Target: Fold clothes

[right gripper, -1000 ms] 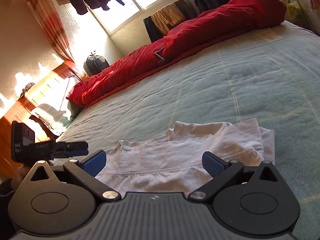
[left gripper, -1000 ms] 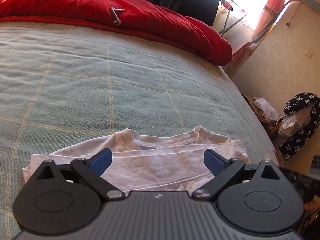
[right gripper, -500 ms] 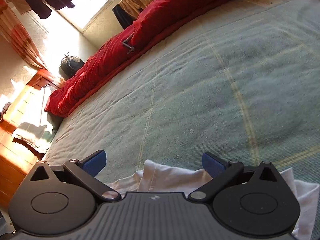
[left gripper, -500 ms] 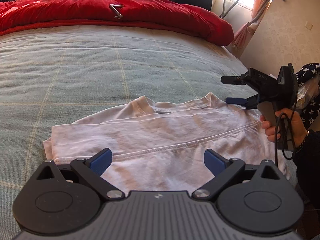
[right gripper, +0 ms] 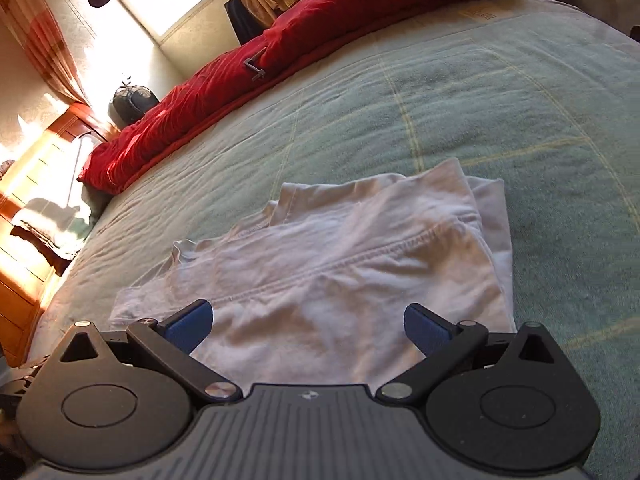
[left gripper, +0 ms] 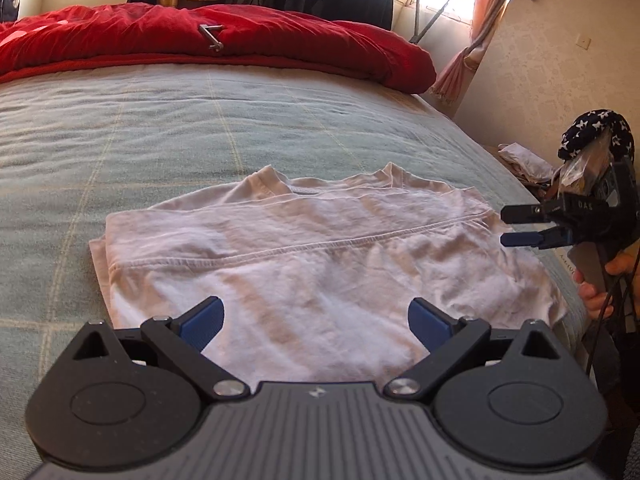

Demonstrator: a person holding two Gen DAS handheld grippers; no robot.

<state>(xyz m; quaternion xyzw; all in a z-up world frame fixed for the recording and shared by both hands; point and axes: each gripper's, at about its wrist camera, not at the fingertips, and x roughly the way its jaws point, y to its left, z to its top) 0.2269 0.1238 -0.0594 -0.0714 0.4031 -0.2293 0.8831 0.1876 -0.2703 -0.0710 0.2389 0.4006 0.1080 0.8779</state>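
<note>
White shirt (left gripper: 320, 264) is laid part-folded on the bed (left gripper: 200, 128), well short of the red duvet (left gripper: 240, 48). Left claw (left gripper: 316, 316) and right claw (right gripper: 308, 320) are spread, empty. Soft, light, limp cloth is judged; hemmed edges are best pinched.
</note>
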